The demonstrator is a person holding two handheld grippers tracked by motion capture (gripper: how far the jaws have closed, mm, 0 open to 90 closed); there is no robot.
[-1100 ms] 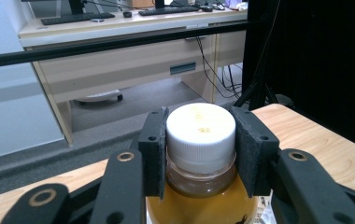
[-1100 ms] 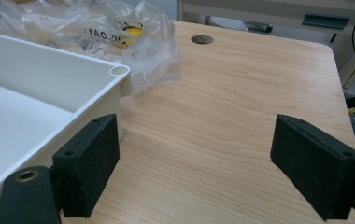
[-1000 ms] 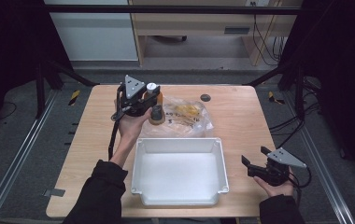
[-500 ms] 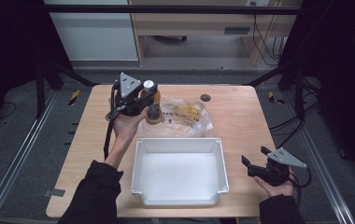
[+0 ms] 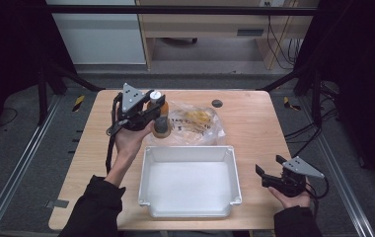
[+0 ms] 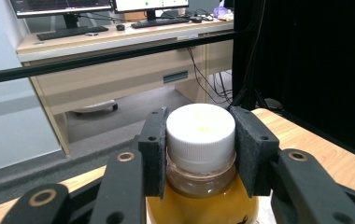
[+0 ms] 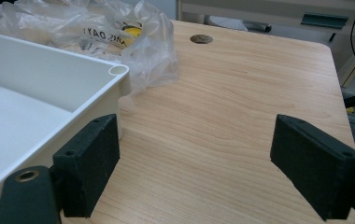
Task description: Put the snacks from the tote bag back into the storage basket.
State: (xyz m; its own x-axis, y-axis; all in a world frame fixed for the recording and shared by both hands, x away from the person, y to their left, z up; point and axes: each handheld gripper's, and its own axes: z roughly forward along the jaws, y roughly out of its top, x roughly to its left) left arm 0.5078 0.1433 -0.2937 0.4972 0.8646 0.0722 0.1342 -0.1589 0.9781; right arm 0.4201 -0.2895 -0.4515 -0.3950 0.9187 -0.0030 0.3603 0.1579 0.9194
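While my left gripper is clamped on the bottle of amber liquid, both pads pressed flat against the white cap and the neck below it, the whole job rests on keeping that squeeze even. In the high view the bottle hangs lifted off the table, just beside the crumpled plastic bag and behind the far rim of the white bin, which I judge to be where it goes. To do this well I carry it level, cap up, so the heavy liquid does not swing the body and twist it out of my pads; a grip this high leaves most of the weight hanging below. I want to clear the bin's rim with room to spare, then lower straight down until the base rests on the bin floor before I loosen at all. The bag sits close to my path, so I avoid dragging the film along. My right gripper rests near the bin's right edge, its jaws wide apart with nothing between them in the right gripper view, close enough to steady the bin wall if it slides
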